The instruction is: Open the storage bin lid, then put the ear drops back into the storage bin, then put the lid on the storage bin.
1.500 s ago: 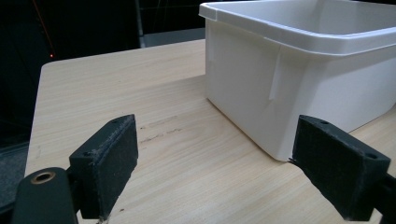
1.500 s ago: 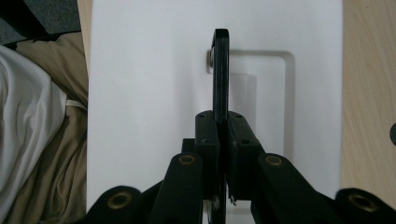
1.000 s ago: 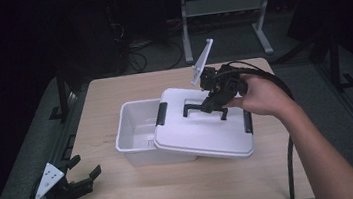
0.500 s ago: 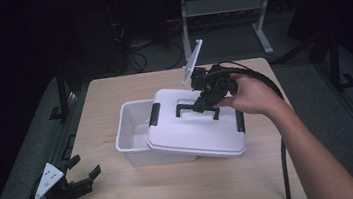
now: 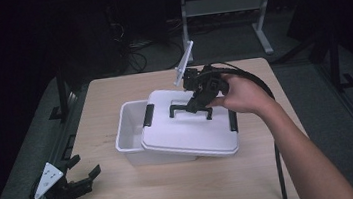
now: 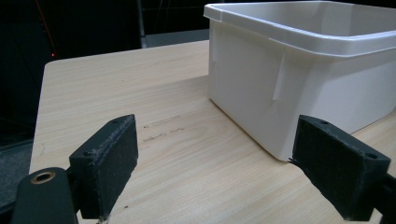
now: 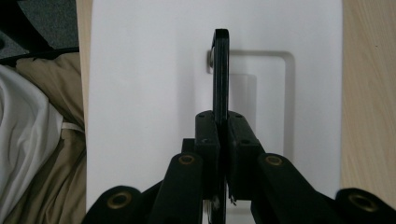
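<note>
Right gripper (image 5: 200, 102) jaws clamped tight on the black handle (image 7: 221, 70) of the white lid (image 5: 190, 130), frame centre; the lid sits skewed over the white bin (image 5: 130, 135), covering its right part, left part uncovered. Left gripper (image 5: 73, 181) at lower left, jaws wide apart and holding nothing, low above the table (image 5: 113, 91) edge, well apart from the bin. Table is light wood with faint scuffs. Room dark: metal frame legs and cables on the floor at the top.

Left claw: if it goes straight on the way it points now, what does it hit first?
Most likely the white bin: its near wall lies ahead between the open left claw jaws, slightly right. Depth is unclear.
</note>
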Demonstrator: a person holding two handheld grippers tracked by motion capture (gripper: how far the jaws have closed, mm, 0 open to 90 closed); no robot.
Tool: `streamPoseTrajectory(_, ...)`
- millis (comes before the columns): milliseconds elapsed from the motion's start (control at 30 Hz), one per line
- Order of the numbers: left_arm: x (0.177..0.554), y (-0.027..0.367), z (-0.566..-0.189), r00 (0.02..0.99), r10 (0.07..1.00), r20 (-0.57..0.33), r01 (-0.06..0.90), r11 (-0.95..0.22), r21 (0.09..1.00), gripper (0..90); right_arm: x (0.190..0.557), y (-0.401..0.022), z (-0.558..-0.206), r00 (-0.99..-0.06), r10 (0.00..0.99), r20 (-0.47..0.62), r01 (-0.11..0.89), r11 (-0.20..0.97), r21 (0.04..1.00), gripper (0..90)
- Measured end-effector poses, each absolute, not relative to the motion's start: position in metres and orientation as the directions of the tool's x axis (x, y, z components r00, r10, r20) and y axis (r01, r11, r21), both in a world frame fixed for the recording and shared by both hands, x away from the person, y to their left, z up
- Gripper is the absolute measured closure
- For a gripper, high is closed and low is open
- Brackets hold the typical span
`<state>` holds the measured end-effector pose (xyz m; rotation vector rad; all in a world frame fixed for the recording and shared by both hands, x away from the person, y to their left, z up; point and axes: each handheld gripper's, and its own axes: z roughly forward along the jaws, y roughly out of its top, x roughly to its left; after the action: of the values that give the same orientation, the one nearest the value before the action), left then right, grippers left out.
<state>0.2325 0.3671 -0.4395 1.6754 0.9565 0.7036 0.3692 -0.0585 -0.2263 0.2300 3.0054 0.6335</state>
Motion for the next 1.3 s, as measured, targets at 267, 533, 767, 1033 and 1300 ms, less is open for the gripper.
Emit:
streamPoseTrajectory(267, 0.232, 0.367, -0.440, 0.509, 0.861, -0.006, 0.253, -0.143, 0.957, 13.4, 0.372, -0.050, -0.227, -0.989, 0.145, -0.030, 0.121, 0.904, 0.409, 84.4)
streamPoseTrajectory(533, 0.233, 0.368, -0.440, 0.512, 0.859, -0.007, 0.252, -0.142, 0.957, 13.4, 0.376, -0.037, -0.228, -0.991, 0.133, -0.023, 0.113, 0.909, 0.402, 84.4)
streamPoseTrajectory(767, 0.232, 0.369, -0.439, 0.512, 0.859, -0.008, 0.251, -0.141, 0.958, 13.4, 0.380, -0.026, -0.226, -0.993, 0.118, -0.025, 0.099, 0.915, 0.391, 84.4)
streamPoseTrajectory(1033, 0.233, 0.369, -0.439, 0.511, 0.860, -0.009, 0.251, -0.139, 0.958, 13.4, 0.383, -0.016, -0.225, -0.995, 0.101, -0.025, 0.084, 0.920, 0.383, 84.4)
streamPoseTrajectory(1300, 0.232, 0.369, -0.439, 0.510, 0.860, -0.011, 0.251, -0.137, 0.958, 13.4, 0.388, -0.006, -0.224, -0.996, 0.082, -0.024, 0.066, 0.923, 0.379, 84.4)
